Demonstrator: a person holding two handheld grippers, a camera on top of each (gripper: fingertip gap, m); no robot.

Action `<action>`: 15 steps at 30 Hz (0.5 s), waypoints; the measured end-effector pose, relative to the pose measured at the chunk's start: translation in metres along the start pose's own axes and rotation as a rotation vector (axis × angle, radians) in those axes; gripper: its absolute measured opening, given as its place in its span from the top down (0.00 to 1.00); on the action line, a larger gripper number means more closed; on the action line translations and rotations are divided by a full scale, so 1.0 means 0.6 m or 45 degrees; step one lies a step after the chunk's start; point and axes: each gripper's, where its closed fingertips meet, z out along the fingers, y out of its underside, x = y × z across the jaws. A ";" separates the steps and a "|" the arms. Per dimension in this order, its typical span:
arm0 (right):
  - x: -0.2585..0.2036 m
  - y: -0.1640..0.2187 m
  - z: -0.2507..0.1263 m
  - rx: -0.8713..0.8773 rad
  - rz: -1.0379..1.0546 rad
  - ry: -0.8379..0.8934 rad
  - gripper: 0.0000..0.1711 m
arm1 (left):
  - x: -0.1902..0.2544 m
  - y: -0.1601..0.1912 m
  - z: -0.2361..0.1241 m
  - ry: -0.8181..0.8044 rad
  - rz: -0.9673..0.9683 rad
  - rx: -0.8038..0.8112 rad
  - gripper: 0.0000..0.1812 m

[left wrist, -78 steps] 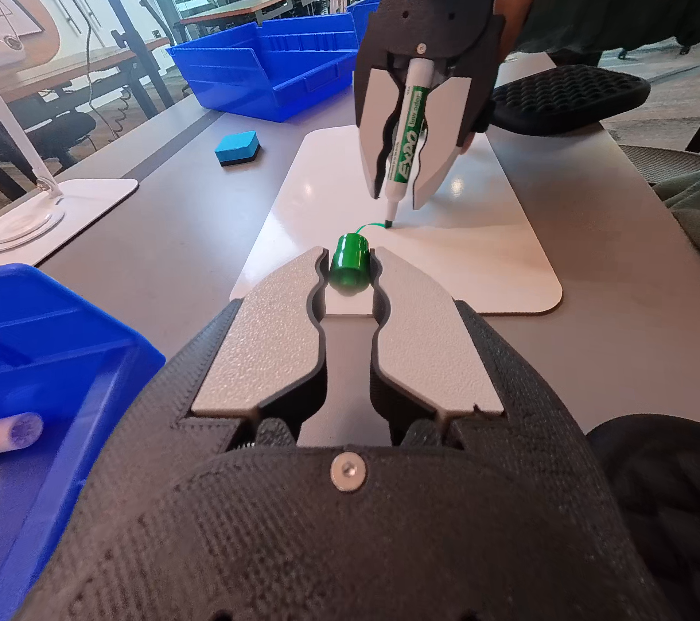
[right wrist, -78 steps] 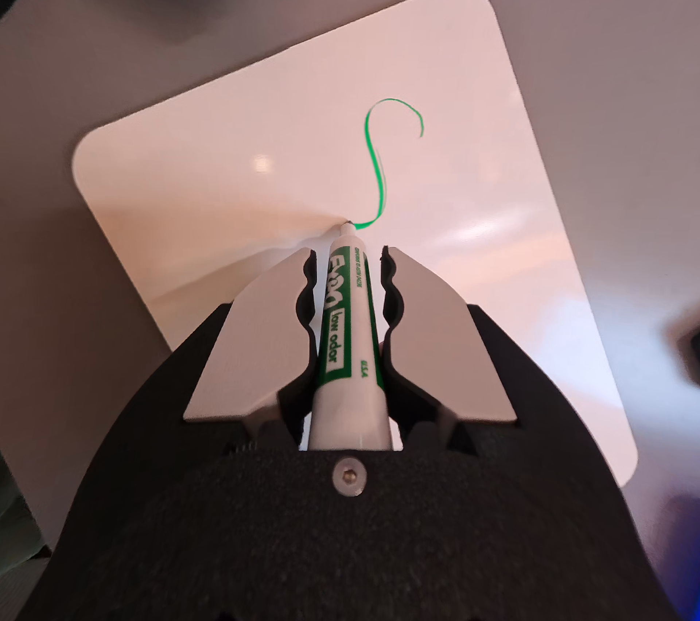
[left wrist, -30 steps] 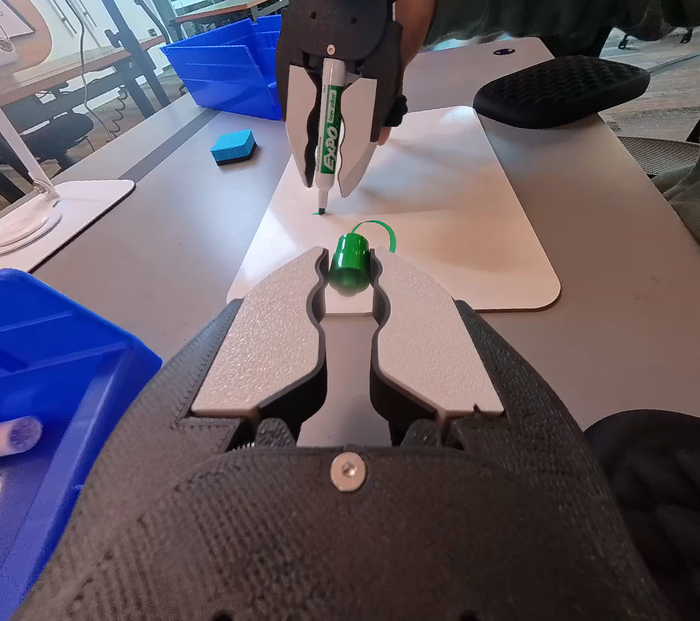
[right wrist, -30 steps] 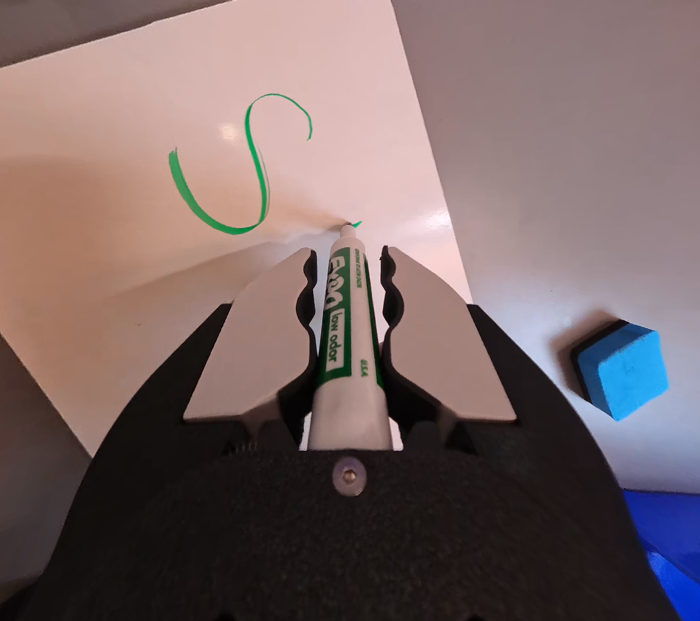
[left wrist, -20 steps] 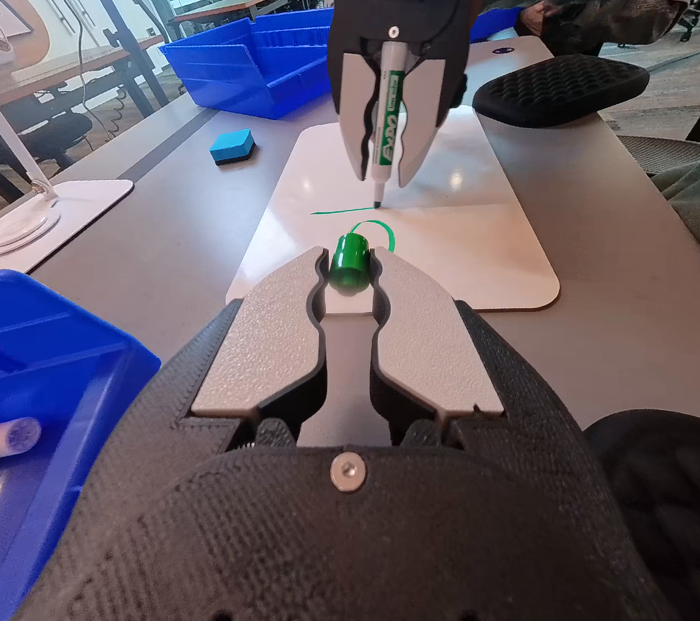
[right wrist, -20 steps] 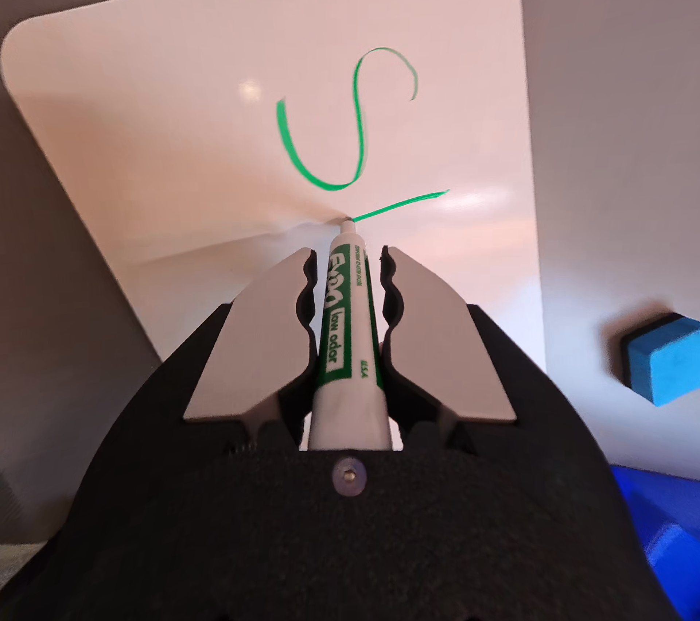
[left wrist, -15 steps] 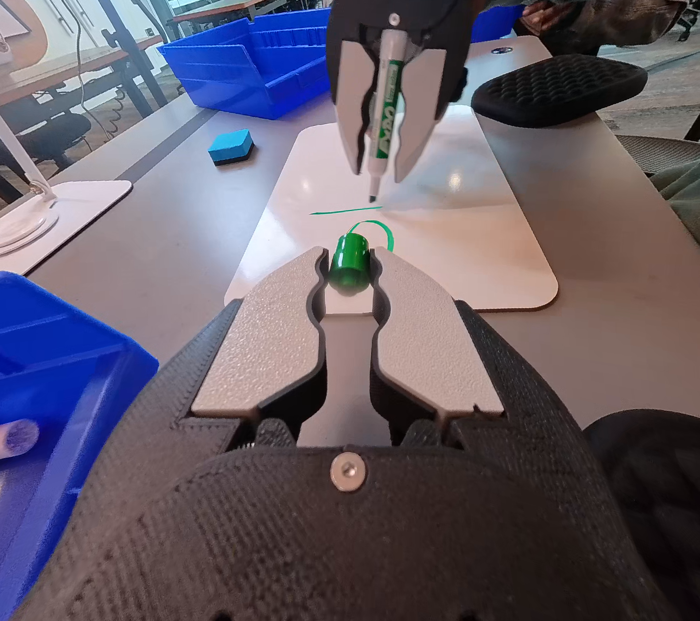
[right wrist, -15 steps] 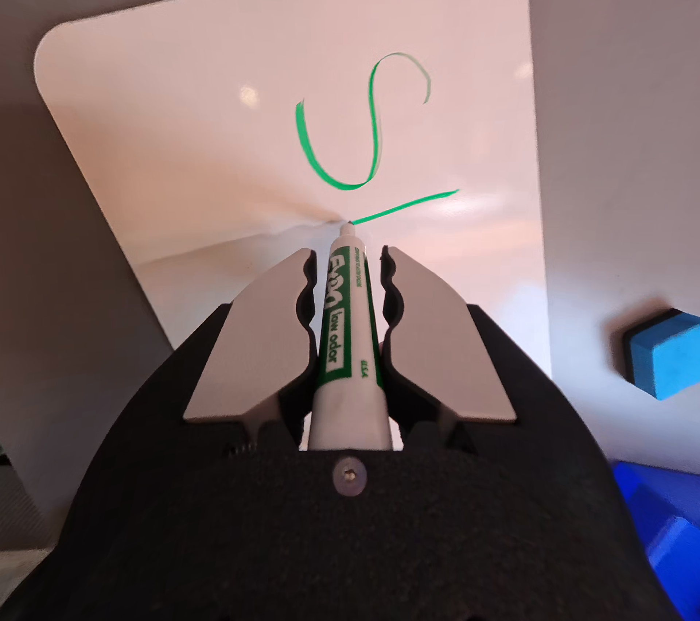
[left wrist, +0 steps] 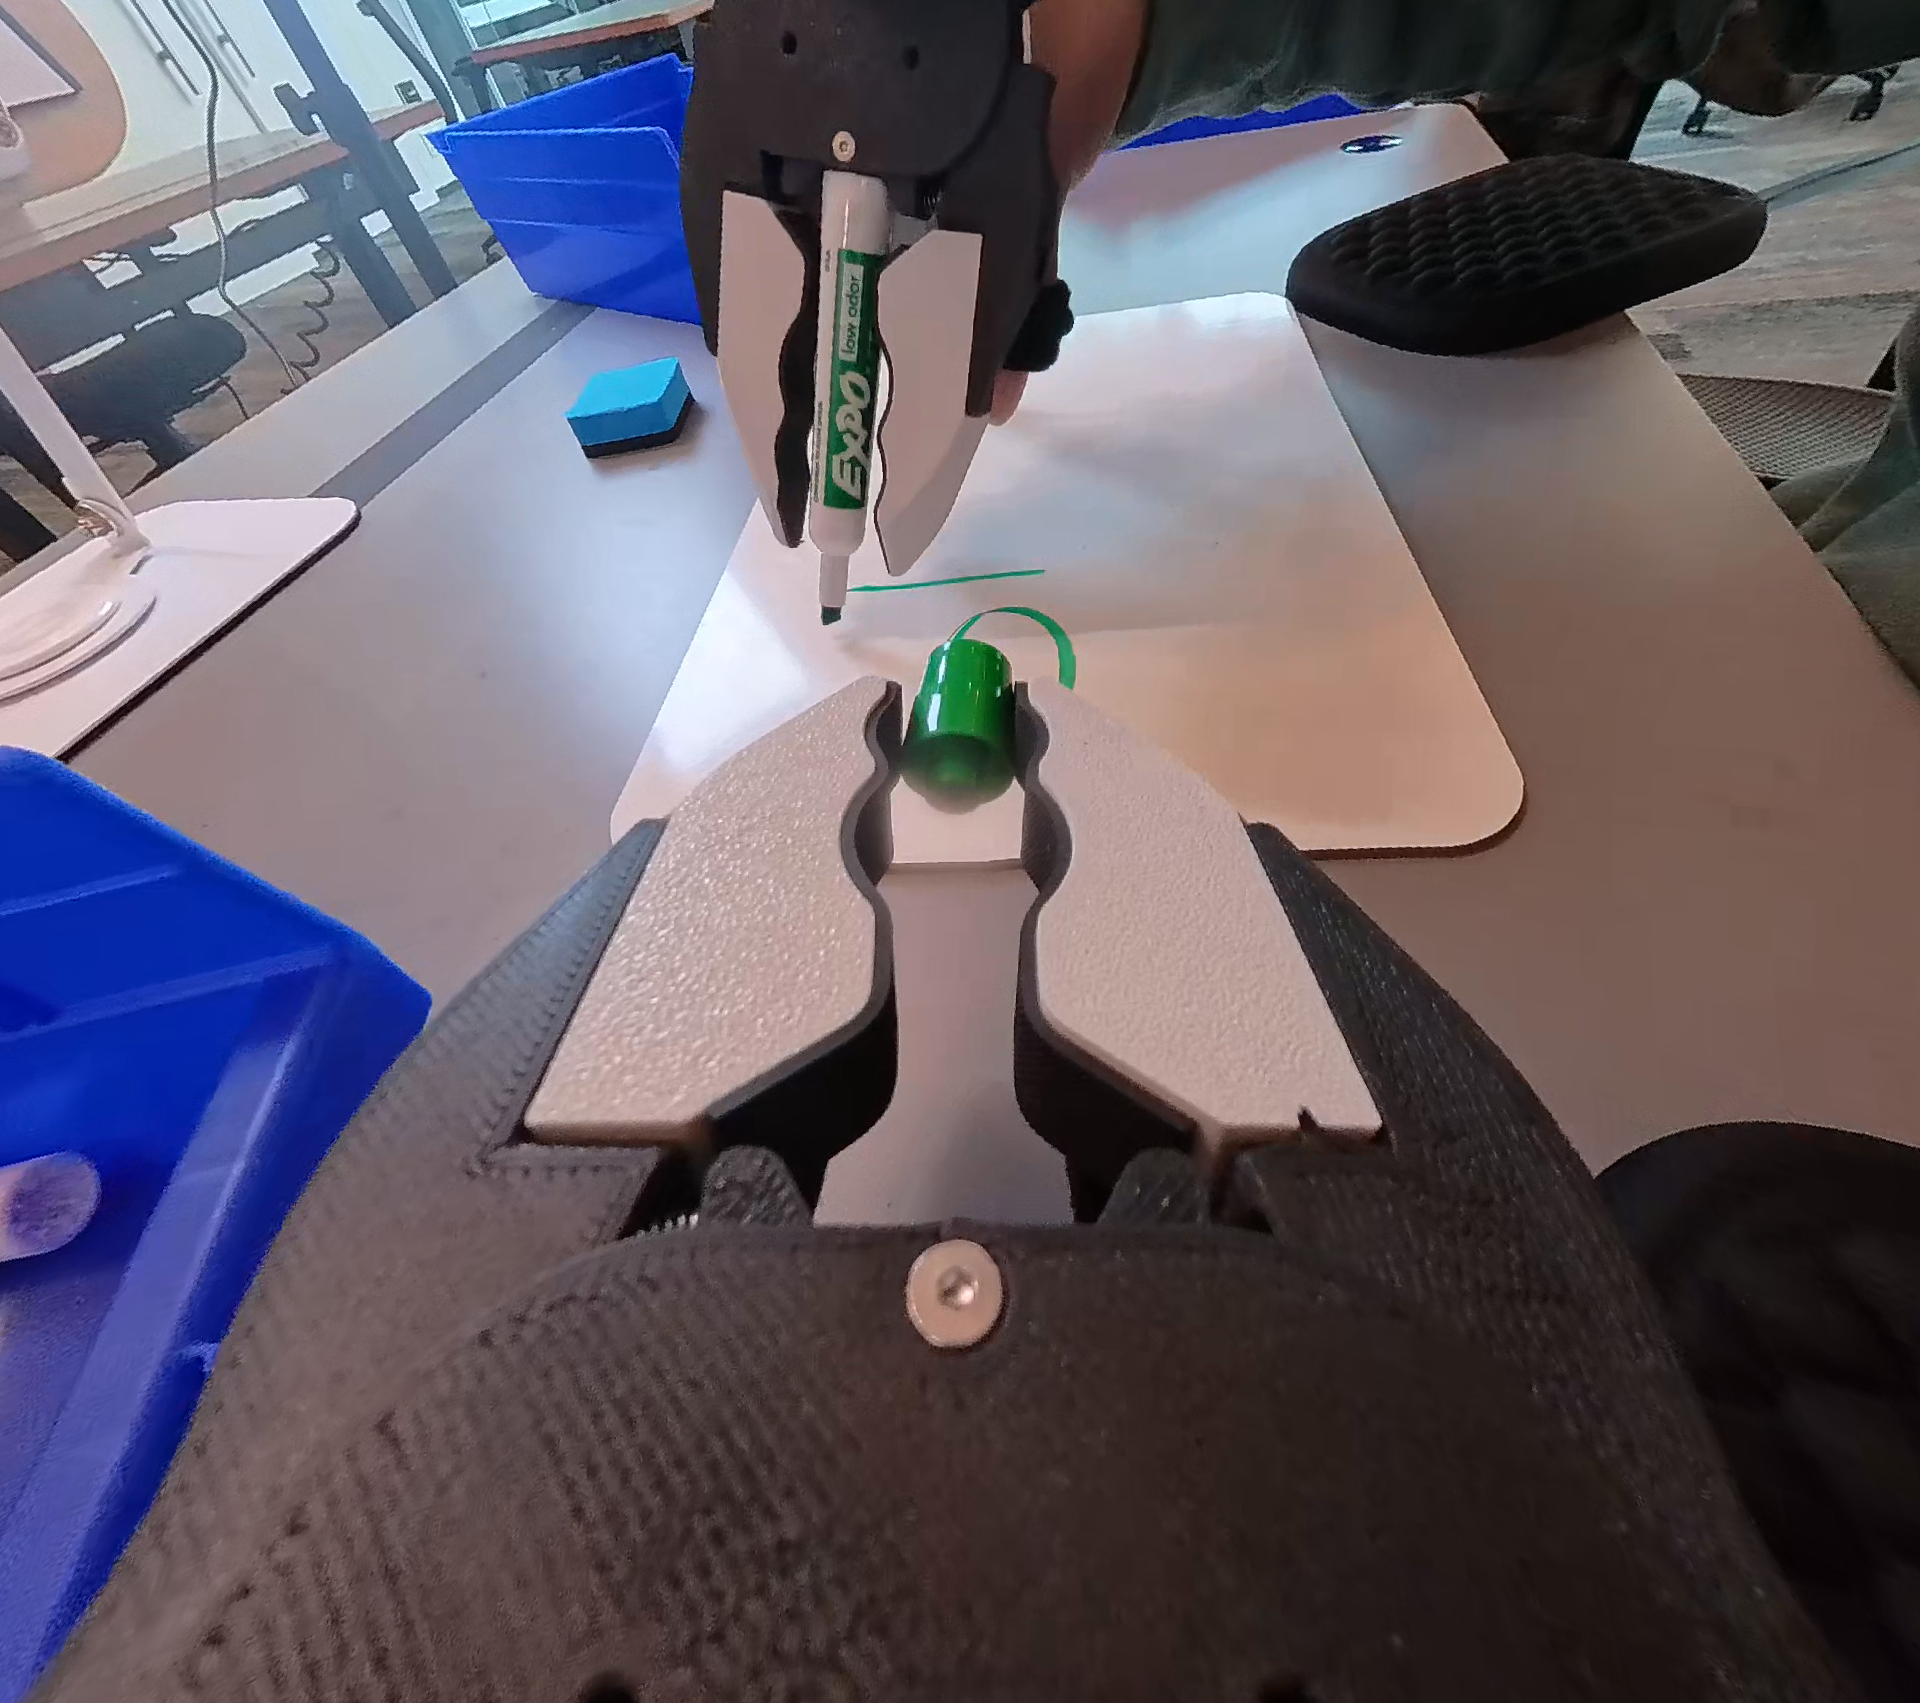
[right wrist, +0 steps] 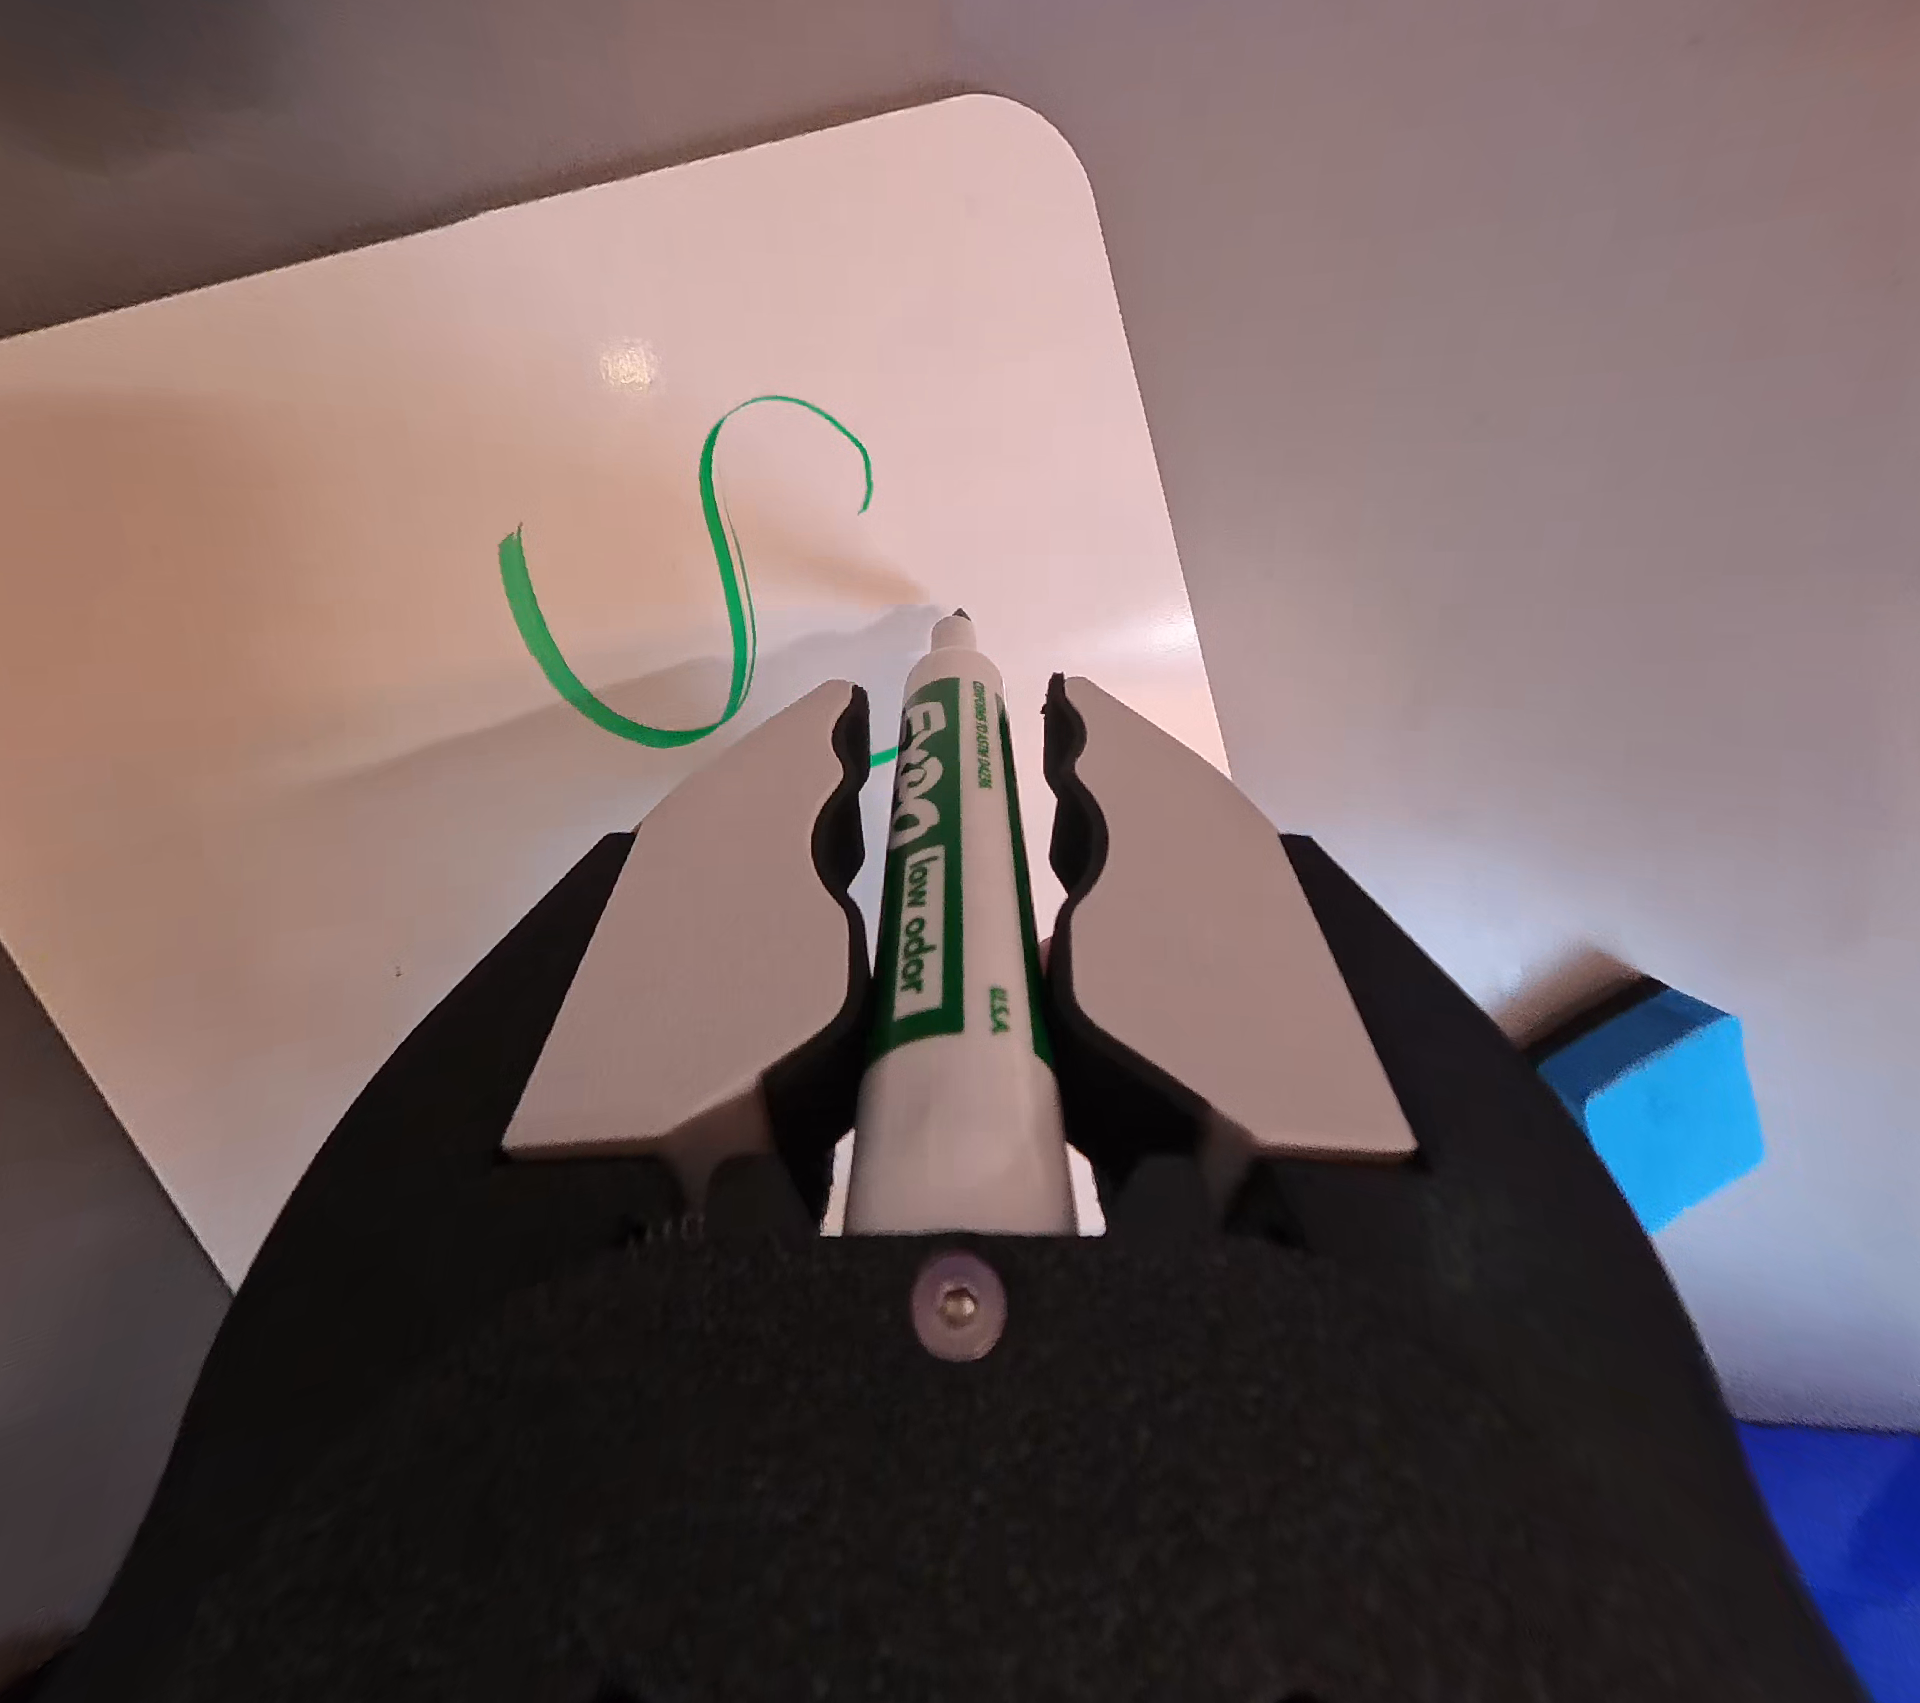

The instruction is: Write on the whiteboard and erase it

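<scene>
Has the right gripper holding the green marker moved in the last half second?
Yes. The right gripper carried the green-and-white marker left along the white whiteboard, towards the blue eraser block.

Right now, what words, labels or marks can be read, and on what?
Marker in the right tongs: green printed label, legible; I don't transcribe wording.
Whiteboard: a green curved stroke and a straight line, hand-drawn.
Green cap in the left tongs: no print visible.
Elsewhere: nothing legible.
</scene>
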 end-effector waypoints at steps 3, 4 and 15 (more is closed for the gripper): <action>0.000 0.004 0.004 -0.017 -0.007 -0.001 0.81 | 0.000 0.000 0.000 0.000 0.002 -0.002 0.89; 0.000 0.006 0.005 -0.023 -0.007 -0.002 0.81 | 0.000 0.000 0.000 0.000 0.001 -0.002 0.89; 0.010 0.044 -0.004 -0.086 0.024 0.034 0.81 | 0.001 0.001 0.001 0.001 0.005 -0.005 0.89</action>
